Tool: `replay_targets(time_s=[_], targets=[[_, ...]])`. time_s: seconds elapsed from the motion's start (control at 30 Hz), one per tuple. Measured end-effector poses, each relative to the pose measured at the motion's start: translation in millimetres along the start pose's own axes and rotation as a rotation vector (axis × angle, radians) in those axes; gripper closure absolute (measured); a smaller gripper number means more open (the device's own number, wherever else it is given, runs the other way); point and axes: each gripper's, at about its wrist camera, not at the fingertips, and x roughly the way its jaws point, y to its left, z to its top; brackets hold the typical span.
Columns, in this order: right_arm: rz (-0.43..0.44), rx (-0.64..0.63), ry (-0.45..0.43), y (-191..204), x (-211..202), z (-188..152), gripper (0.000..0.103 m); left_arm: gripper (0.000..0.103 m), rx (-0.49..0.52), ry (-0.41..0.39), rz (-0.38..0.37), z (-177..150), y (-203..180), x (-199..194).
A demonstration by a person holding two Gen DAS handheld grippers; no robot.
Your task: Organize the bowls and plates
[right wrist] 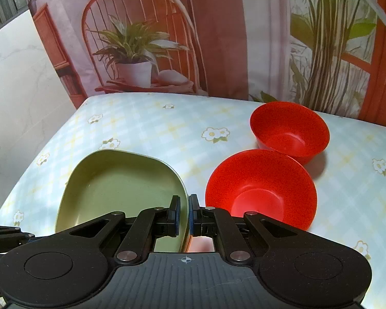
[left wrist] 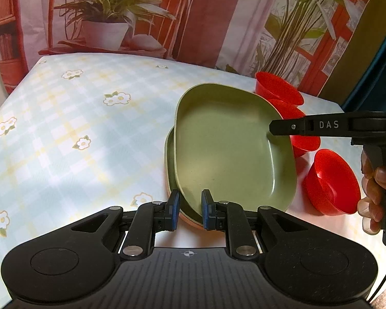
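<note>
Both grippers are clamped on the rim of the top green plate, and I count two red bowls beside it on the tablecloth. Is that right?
Not quite: there are three red bowls, not two. The left wrist view shows all three to the right of the green plate; the right wrist view catches only two. The left gripper and right gripper do clamp its rim, over the tablecloth.

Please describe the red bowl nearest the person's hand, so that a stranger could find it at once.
Start at the green plates on the flowered tablecloth. Three red bowls run along their right side. The wanted red bowl is the nearest, beside the hand, apart from the other two.
</note>
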Motion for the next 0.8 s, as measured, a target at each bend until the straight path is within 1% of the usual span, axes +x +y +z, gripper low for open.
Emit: replay_targets(time_s=[0.8], targets=[[-0.01, -0.022, 0.026, 3.7, 9.9, 1.8, 0.097, 0.084, -0.024, 0.01, -0.002, 0.1, 3.2, 4.0]])
